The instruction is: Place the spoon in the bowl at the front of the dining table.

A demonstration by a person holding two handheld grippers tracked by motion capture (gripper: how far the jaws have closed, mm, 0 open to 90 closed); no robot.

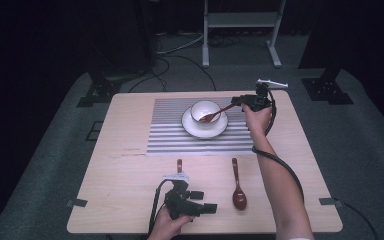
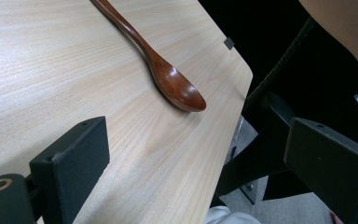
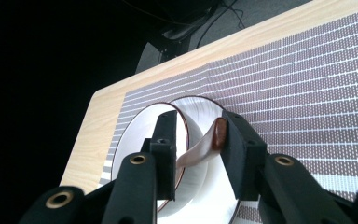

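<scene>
Near me, left gripper [image 1: 206, 201] hovers with jaws apart beside a spoon [image 1: 238, 186]. Far right, right gripper [image 3: 196, 140] stands slackened around another spoon's handle [image 3: 219, 133] resting in the bowl [image 1: 205, 111].

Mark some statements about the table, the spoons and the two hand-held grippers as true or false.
1. A brown spoon rests with its scoop end in the white bowl. True.
2. The white bowl stands directly on bare wood. False: it sits on a white plate, which lies on the striped mat.
3. The left hand-held gripper is clamped on a spoon. False: its jaws stand open and empty, and a second spoon lies on the table ahead of it.
4. The handle of the spoon in the bowl lies between the jaws of the right hand-held gripper. True.
</scene>
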